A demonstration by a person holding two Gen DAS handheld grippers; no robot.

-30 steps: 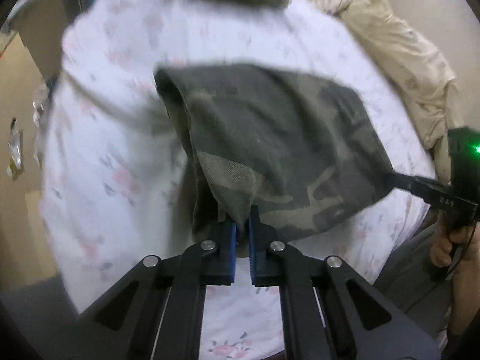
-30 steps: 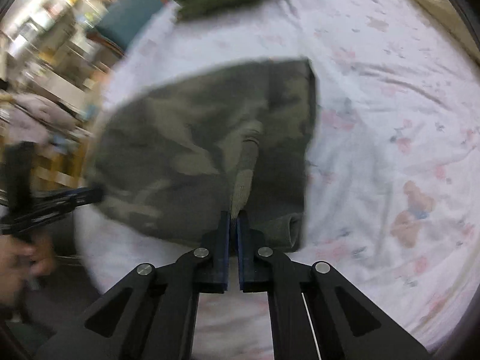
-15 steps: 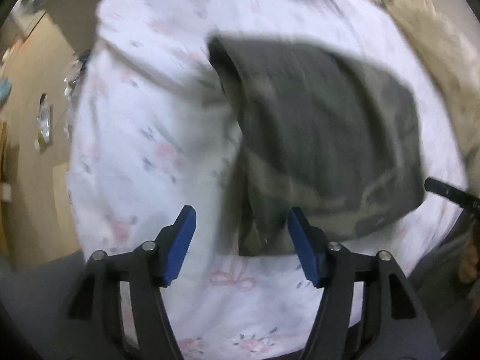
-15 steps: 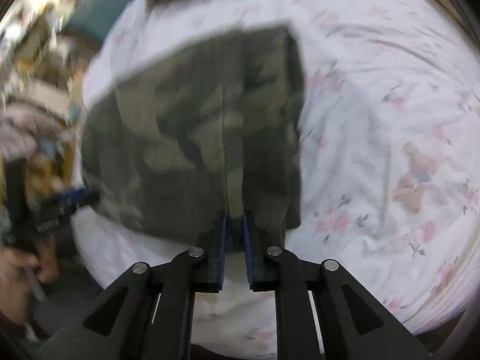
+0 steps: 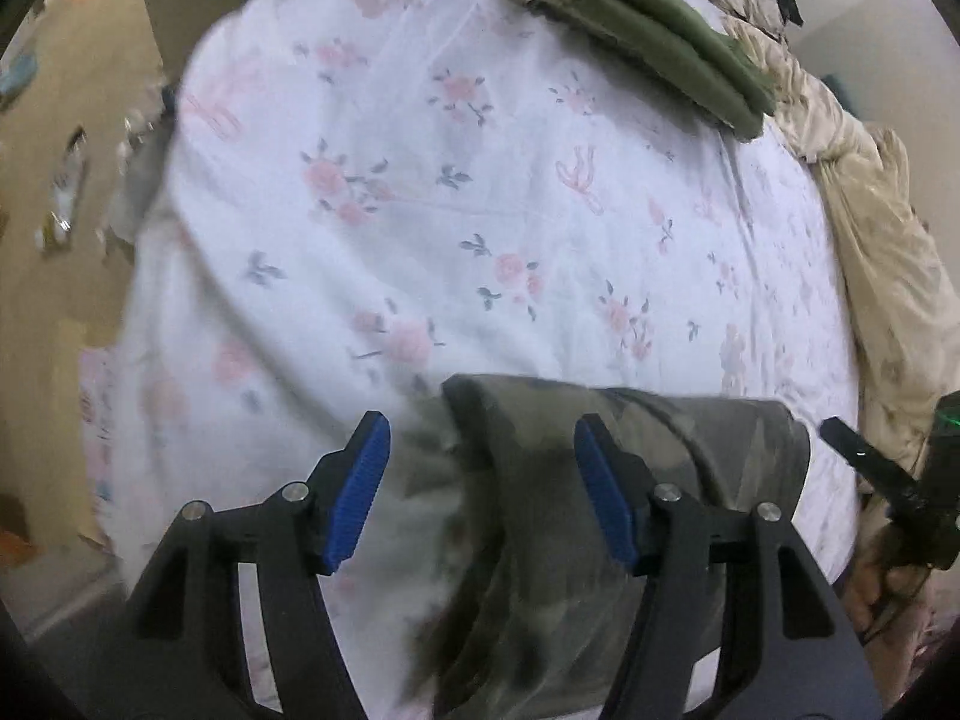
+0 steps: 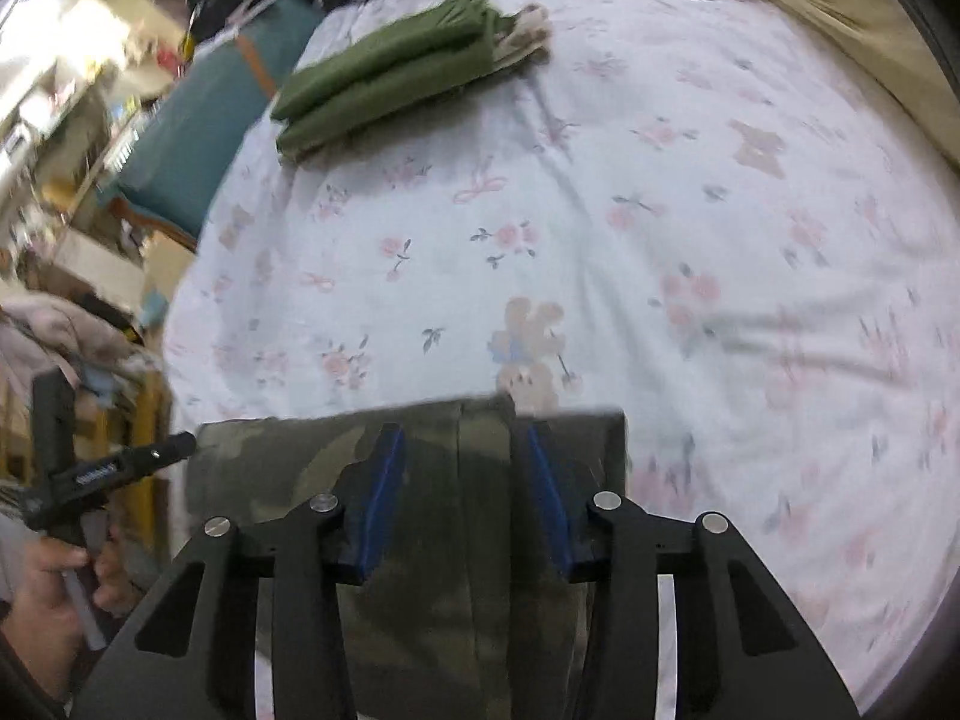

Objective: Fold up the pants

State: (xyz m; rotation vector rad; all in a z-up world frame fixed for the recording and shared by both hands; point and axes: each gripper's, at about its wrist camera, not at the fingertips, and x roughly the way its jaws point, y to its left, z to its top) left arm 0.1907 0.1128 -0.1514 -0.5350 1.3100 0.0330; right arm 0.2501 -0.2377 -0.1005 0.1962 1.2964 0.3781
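Soft camouflage pants (image 5: 600,480) lie folded, roughly rectangular.

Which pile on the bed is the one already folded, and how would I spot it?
Start at the bed's white flowered sheet. At its far edge, away from both grippers, lies the folded green pants, a neat plain olive stack. The camouflage pants are mottled and lie at the near edge, and the beige blanket is rumpled.

Near part of camouflage pants (image 6: 432,540) behind gripper arms, off-frame
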